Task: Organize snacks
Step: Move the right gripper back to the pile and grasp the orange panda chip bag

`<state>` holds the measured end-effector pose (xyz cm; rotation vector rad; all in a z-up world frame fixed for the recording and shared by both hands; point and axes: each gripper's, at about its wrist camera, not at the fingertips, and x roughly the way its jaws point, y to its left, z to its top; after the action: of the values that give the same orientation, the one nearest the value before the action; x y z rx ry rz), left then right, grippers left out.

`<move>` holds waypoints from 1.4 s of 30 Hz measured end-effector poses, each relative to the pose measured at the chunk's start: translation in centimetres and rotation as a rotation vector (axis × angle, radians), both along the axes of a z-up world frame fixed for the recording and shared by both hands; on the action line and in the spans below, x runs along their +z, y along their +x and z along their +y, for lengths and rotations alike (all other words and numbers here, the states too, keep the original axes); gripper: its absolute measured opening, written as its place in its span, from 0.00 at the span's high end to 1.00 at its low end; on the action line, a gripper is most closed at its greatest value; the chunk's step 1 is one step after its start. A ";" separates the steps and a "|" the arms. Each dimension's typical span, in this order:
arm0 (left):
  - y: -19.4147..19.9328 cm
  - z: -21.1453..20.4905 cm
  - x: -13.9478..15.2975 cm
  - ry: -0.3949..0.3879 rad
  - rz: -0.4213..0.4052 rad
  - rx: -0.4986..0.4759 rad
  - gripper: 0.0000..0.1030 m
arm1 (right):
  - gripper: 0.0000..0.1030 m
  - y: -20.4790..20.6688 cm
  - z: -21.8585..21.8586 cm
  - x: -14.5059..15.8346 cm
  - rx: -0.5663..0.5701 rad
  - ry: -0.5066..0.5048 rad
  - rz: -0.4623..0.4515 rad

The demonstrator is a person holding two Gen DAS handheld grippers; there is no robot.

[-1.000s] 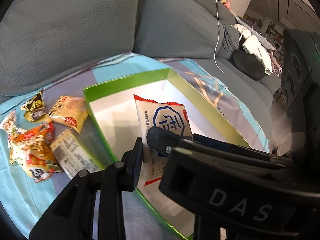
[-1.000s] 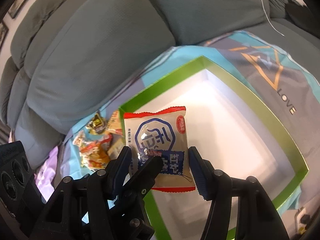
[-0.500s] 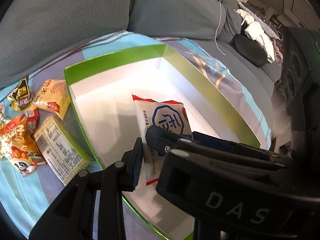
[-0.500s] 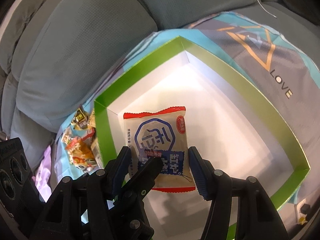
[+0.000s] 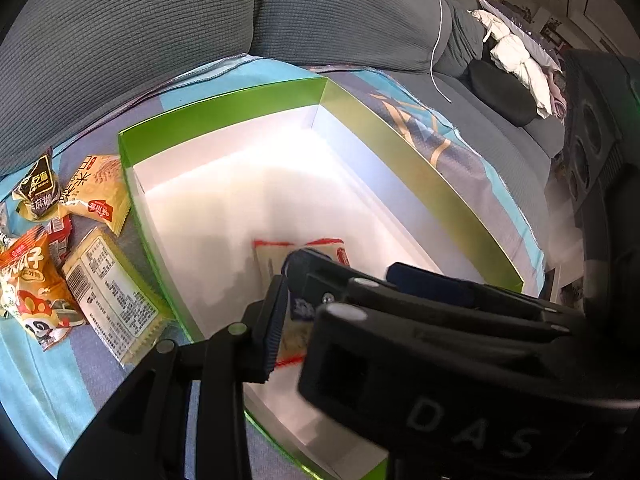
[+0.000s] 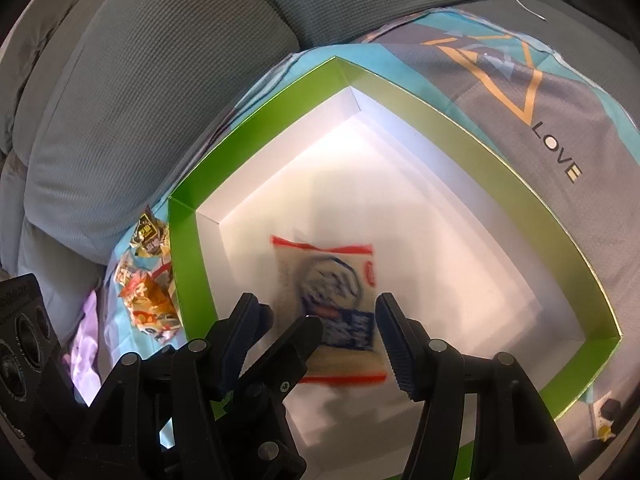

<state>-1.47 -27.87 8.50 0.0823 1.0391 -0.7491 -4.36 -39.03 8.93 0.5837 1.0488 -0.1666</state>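
My left gripper [image 5: 294, 304] and right gripper [image 6: 316, 332] both hang over the green box [image 6: 460, 116], pointing steeply down into it. Jaws on both are opening. The snack packet [image 6: 332, 296] sits between them, motion-blurred, over the white box floor near the box's near-left corner; whether it lies on the floor or is in mid-air, cannot tell. Right pads stand clear of the packet's side edges, so right is released. Left finger [image 6: 296, 344] crosses the packet's lower left corner in the right wrist view; in the left wrist view the packet [image 5: 280, 256] runs between my left jaws, but contact is too blurred to tell.

Packet orientation: long axis runs away from the grippers toward the box's far corner. Red-trimmed top seam at the far end, blue label band and second red seam at the near end. Printed face up.

Outside the box, on the blue-grey cloth [image 5: 48, 380] at its left wall: remaining snacks, an orange packet [image 5: 28, 288], a yellow packet [image 5: 100, 196], a dark small packet [image 5: 38, 184], a pale flat pack [image 5: 116, 296] touching the box wall. Grey sofa cushions [image 6: 140, 92] behind.
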 end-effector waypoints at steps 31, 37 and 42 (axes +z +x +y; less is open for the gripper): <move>0.1 26.9 1.5 -0.045 -0.173 0.628 0.09 | 0.17 1.7 11.5 5.3 0.219 -0.236 -0.213; 1.2 30.7 0.0 -0.071 -0.104 0.731 0.09 | 0.17 3.3 16.0 4.0 0.352 -0.176 -0.221; 1.6 31.4 -0.7 -0.075 -0.068 0.763 0.09 | 0.17 5.3 19.1 1.6 0.387 -0.123 -0.195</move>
<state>0.13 3.55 7.82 -0.3373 0.8803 -0.0879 0.97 -19.89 10.56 0.2709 0.9356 0.1622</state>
